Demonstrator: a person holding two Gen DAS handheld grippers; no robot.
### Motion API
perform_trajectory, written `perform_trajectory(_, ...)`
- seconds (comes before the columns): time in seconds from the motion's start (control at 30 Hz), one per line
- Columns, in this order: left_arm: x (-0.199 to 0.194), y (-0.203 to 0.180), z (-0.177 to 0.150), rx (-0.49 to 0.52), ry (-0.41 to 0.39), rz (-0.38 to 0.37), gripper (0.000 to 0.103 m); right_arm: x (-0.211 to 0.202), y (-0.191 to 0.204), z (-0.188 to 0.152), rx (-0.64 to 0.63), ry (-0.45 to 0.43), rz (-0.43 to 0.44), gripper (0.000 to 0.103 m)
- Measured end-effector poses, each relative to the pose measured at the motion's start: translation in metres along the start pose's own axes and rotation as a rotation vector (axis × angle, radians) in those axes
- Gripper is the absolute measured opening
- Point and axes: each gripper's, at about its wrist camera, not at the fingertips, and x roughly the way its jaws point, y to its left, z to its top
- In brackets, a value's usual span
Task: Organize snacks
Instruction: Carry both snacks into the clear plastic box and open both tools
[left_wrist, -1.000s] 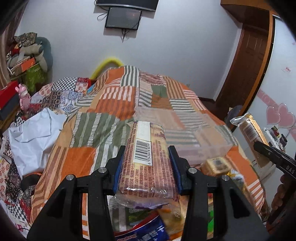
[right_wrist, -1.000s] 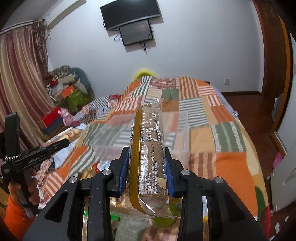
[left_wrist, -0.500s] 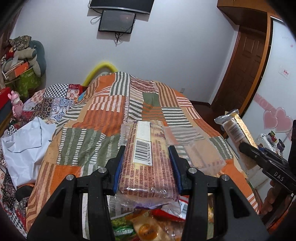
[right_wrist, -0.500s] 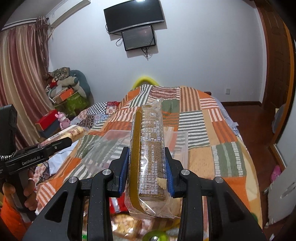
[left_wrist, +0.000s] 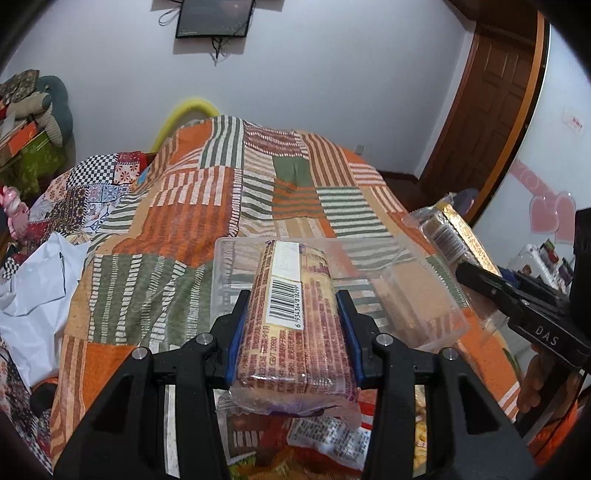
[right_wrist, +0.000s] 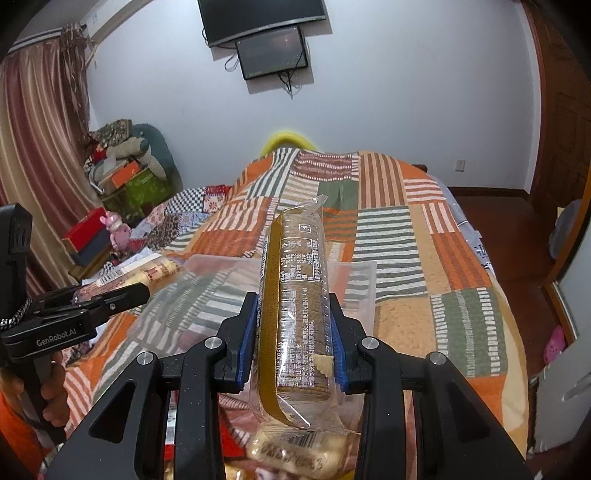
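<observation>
- The left gripper (left_wrist: 291, 332) is clamped on a biscuit pack (left_wrist: 295, 328) with a white barcode label, its blue pads pressing both long sides of the wrapper.
- The right gripper (right_wrist: 291, 336) is closed tight on a clear-wrapped cracker sleeve (right_wrist: 295, 310) with a gold strip down one edge — the sleeve runs lengthwise between the fingers and sticks out past them.
- Ahead of both packs sits a clear plastic bin (left_wrist: 424, 295) on the patchwork bedspread (left_wrist: 184, 229); seen from each wrist, the held pack's far end overlaps the bin's near wall.
- Loose snack packets (right_wrist: 295, 454) lie on the bed beneath the grippers, partly hidden by the black frames.
- In the left wrist view the right gripper enters from the right edge with a hand (left_wrist: 543, 384) on its handle — the right wrist view shows the left gripper at its left edge, likewise hand-held.
- A wall-mounted screen (right_wrist: 273, 51) hangs on the far white wall.
</observation>
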Motion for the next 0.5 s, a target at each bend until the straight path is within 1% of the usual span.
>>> perform_trajectory(0.23, 0.036, 0.002, 0.006, 0.009, 0.076, 0.011, 0.044, 0.024, -0.008, 0.007, 0.003, 0.073, 0.026, 0.031)
perform_trajectory(0.37, 0.053, 0.002, 0.006, 0.026, 0.120, 0.021, 0.044, 0.039, -0.009, 0.004, -0.014, 0.123, 0.023, 0.031)
perform_trajectory(0.5, 0.068, 0.003, 0.005, 0.020, 0.171, 0.006, 0.044, 0.053, -0.013, 0.003, -0.007, 0.172, 0.035, 0.032)
